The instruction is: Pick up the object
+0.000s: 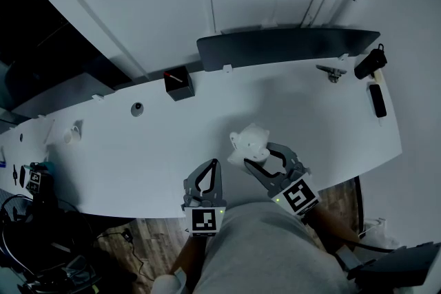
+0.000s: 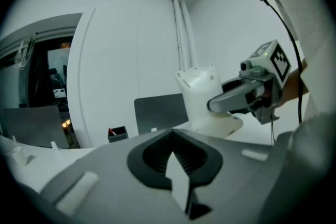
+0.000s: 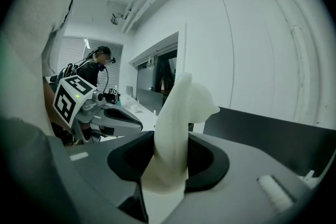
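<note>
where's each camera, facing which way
Head view: on the person's head, looking steeply down at table; left gripper, right gripper, torso show.
Left gripper view: on left gripper, along its shut jaws toward the right gripper.
Right gripper view: on right gripper, along jaws gripping the white object.
Shared: all three show the white object.

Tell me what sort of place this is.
Probably an office or lab workroom. A long white curved desk runs along a plain white wall, with a dark screen-like panel at its back edge and a small black box holding a pen-like item.
</note>
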`<state>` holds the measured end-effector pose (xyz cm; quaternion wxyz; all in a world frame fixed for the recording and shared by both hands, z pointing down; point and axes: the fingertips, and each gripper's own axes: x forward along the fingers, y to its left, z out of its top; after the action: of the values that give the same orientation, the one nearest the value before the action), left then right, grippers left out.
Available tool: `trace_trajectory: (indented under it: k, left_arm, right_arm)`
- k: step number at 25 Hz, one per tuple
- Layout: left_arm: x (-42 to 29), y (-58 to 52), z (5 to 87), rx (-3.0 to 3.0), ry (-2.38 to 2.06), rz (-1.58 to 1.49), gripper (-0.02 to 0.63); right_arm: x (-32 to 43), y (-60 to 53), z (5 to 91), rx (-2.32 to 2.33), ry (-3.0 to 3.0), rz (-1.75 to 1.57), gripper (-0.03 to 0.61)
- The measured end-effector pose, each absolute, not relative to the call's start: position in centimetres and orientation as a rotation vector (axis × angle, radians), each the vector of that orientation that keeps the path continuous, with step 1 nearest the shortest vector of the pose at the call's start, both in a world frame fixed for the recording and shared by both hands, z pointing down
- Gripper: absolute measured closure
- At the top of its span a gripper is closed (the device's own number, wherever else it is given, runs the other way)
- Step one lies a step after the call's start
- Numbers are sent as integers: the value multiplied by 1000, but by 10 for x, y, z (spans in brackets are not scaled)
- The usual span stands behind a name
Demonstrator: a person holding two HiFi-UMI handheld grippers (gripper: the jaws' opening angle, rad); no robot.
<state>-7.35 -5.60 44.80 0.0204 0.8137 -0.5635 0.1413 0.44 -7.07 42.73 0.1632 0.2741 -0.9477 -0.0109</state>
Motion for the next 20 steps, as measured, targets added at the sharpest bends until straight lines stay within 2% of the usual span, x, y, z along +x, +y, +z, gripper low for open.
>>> trace_trajectory:
  k: [13, 20]
  left_arm:
    - [-77, -53, 458, 2507, -1713, 487, 614]
    - [-92, -47, 453, 2492, -1692, 369, 614]
  right_arm:
    - [-3, -74, 423, 856, -2733, 40, 413]
    - [-12, -70, 418, 923, -2693, -12, 413]
